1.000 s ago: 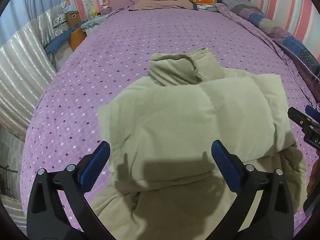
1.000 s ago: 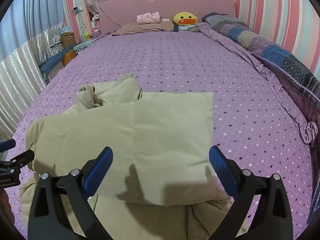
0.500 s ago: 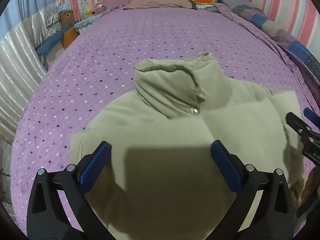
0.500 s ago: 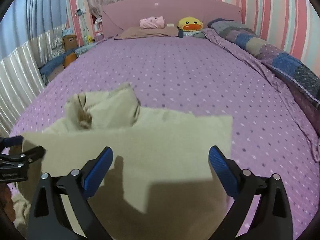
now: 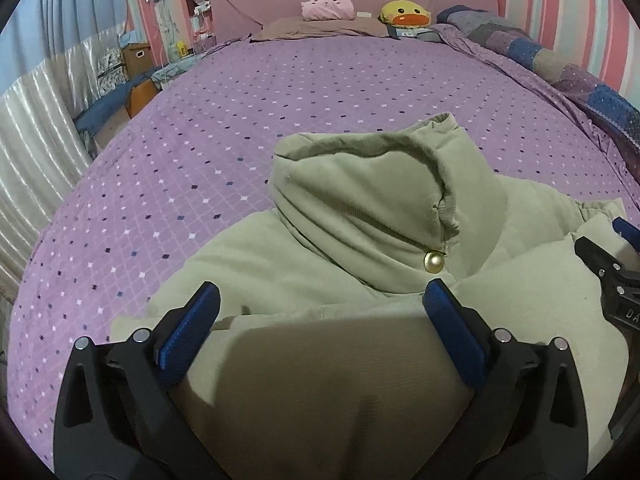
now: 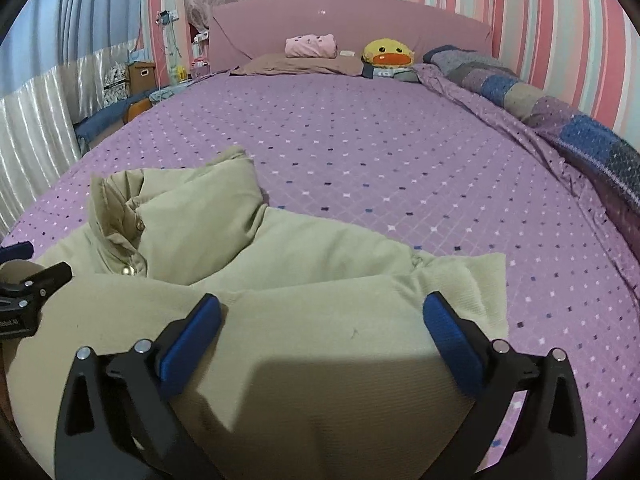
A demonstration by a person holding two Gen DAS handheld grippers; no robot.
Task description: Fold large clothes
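Your left gripper (image 5: pixel 320 332) and right gripper (image 6: pixel 322 334) both stand wide apart, holding nothing. The puffy jacket (image 5: pixel 360 240) now lies closer under them, its bottom part folded up toward the collar (image 5: pixel 372 184). One fold looks done.

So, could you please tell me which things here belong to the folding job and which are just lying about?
Part of the job:
- beige padded jacket
- left hand-held gripper, open
- right hand-held gripper, open

Just lying about:
- yellow duck plush
- pink folded cloth
- patchwork quilt
- cardboard box
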